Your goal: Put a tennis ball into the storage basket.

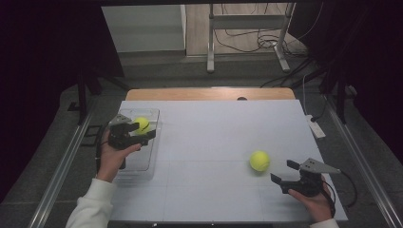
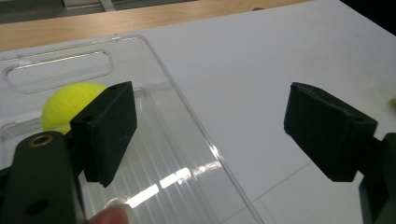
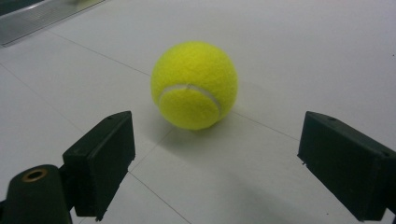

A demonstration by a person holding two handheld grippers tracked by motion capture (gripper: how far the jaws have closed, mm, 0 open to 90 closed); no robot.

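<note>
Just ahead of the wide-open right gripper (image 1: 285,172), tennis ball (image 1: 259,160) on table (image 1: 214,128), untouched.

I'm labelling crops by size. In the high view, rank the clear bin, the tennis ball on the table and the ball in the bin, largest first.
1. Clear bin, largest by far.
2. Tennis ball on the table.
3. Ball in the bin, partly hidden by the left gripper.

The two balls are probably alike; nearness to the camera makes that order unsure.
</note>
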